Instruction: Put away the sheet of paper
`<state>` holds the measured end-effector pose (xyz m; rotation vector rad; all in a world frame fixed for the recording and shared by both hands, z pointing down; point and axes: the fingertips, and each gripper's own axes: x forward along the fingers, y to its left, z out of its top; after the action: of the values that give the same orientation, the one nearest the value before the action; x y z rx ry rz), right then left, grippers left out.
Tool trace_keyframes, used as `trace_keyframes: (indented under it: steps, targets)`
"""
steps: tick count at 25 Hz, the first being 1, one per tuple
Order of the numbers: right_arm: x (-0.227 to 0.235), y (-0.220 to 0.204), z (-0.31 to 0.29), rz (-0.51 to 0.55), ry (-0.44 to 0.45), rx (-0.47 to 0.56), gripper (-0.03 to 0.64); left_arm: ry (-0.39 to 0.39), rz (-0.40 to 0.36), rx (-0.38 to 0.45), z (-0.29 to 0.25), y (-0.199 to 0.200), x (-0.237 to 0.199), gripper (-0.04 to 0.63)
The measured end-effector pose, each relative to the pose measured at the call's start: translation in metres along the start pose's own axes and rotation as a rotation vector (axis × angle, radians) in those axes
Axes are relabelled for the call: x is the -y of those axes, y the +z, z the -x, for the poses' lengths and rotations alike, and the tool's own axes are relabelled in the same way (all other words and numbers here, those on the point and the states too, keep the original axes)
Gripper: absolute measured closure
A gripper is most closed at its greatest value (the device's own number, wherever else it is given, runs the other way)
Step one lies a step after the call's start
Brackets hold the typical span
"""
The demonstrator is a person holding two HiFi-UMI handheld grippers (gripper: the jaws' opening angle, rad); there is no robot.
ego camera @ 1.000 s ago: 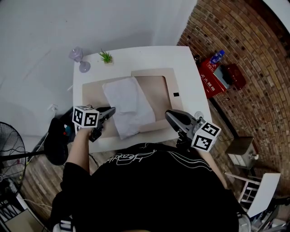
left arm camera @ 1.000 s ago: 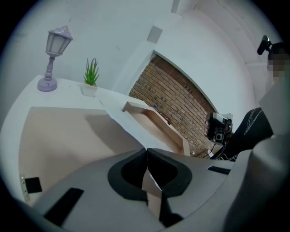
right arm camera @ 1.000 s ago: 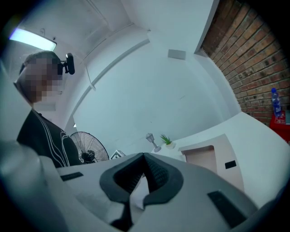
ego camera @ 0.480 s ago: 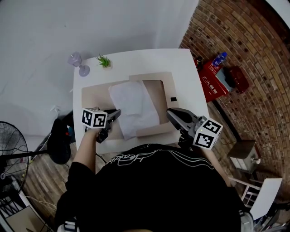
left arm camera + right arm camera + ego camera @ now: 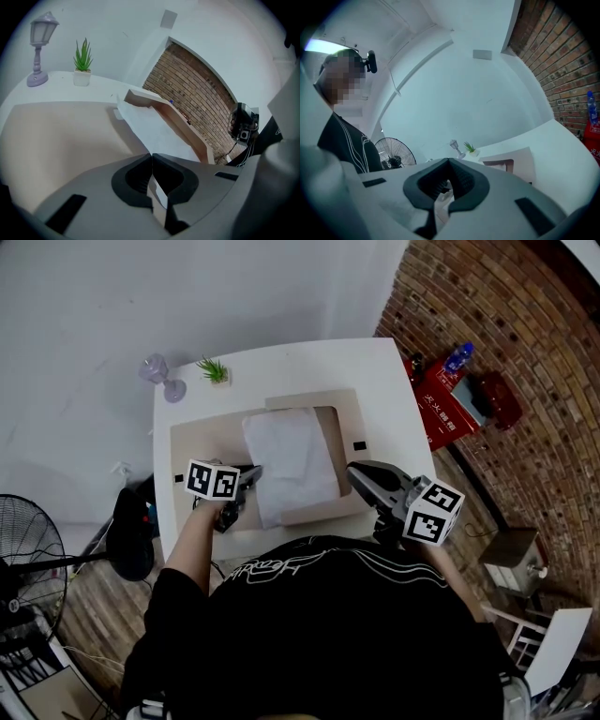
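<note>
A white sheet of paper (image 5: 292,460) lies over the right half of an open beige folder (image 5: 202,442) on the white table (image 5: 375,371). My left gripper (image 5: 253,474) is shut on the sheet's near left edge. In the left gripper view the paper (image 5: 154,133) runs away from the closed left gripper (image 5: 151,157) along the folder's raised beige flap (image 5: 183,126). My right gripper (image 5: 356,472) hovers at the folder's near right corner, off the paper. In its own view the right gripper (image 5: 449,161) points up at the wall, tips together and holding nothing.
A small lilac lamp (image 5: 159,371) and a potted plant (image 5: 216,369) stand at the table's far left corner. A red box (image 5: 445,399) with a blue bottle (image 5: 459,357) sits on the floor by the brick wall. A fan (image 5: 23,540) stands at the left.
My left gripper has moved right with the paper's edge. The sheet has slid right and now lies flatter over the folder's right half. The right gripper has barely moved.
</note>
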<state>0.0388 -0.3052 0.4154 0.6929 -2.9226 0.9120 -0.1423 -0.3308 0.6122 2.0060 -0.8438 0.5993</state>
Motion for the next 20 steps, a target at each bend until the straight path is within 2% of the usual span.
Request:
trace_keyframes:
  steps: [7, 20]
  targets:
    - [0.007, 0.002, 0.008, -0.012, -0.006, 0.012, 0.615, 0.006, 0.036, -0.05, -0.029, 0.006, 0.006, 0.563]
    - [0.02, 0.005, 0.013, -0.003, -0.029, 0.018, 0.615, 0.018, 0.055, -0.081, -0.059, 0.022, 0.019, 0.563]
